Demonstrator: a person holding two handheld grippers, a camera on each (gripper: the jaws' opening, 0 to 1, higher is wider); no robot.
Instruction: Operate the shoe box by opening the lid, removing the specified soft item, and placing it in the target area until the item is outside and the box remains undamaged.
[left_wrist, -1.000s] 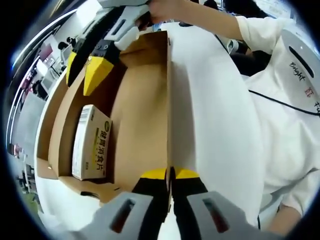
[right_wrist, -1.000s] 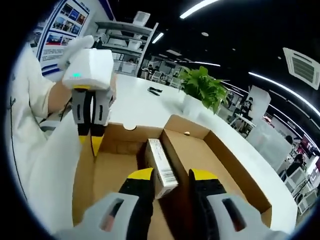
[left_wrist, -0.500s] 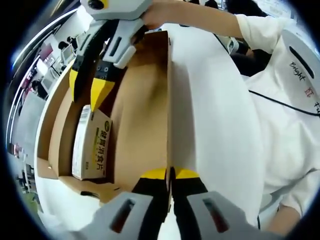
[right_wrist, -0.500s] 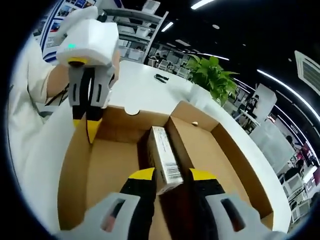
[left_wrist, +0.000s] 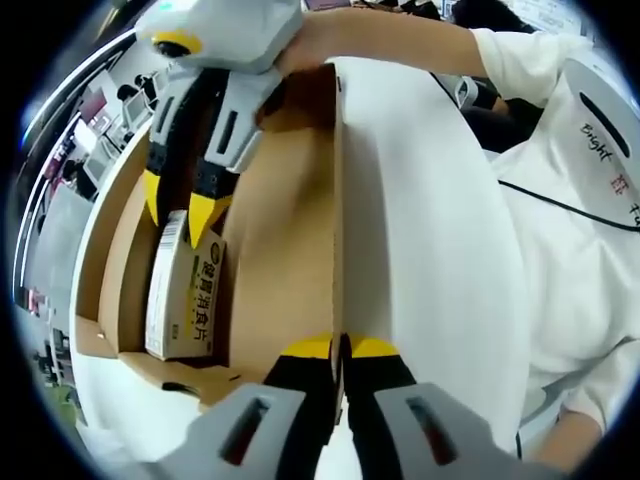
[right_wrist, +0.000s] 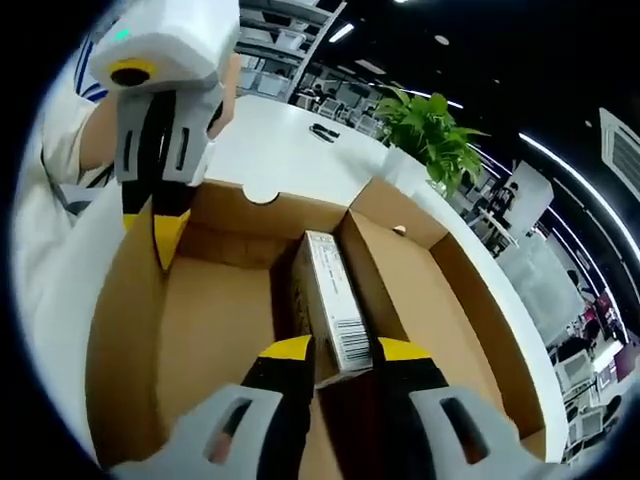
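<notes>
The shoe box (right_wrist: 470, 300) stands open, brown inside and white outside. My left gripper (left_wrist: 340, 345) is shut on the edge of the raised lid (left_wrist: 420, 200); it also appears at upper left as the left gripper (right_wrist: 160, 232) pinching the lid's rim. A small white carton (left_wrist: 185, 300) with green print stands on edge inside the box base. My right gripper (right_wrist: 345, 352) is open, one jaw on each side of the near end of the carton (right_wrist: 330, 290). In the left gripper view the right gripper (left_wrist: 177, 208) reaches down from the top onto the carton's end.
The box sits on a white table (right_wrist: 290, 150) with a potted plant (right_wrist: 430, 130) and a small dark object (right_wrist: 327, 132) beyond it. A person in a white shirt (left_wrist: 570, 220) with a black cable (left_wrist: 560, 205) stands close behind the lid.
My right gripper has come down into the box, and its jaws now straddle the carton's end. The left gripper has kept its hold on the lid edge.
</notes>
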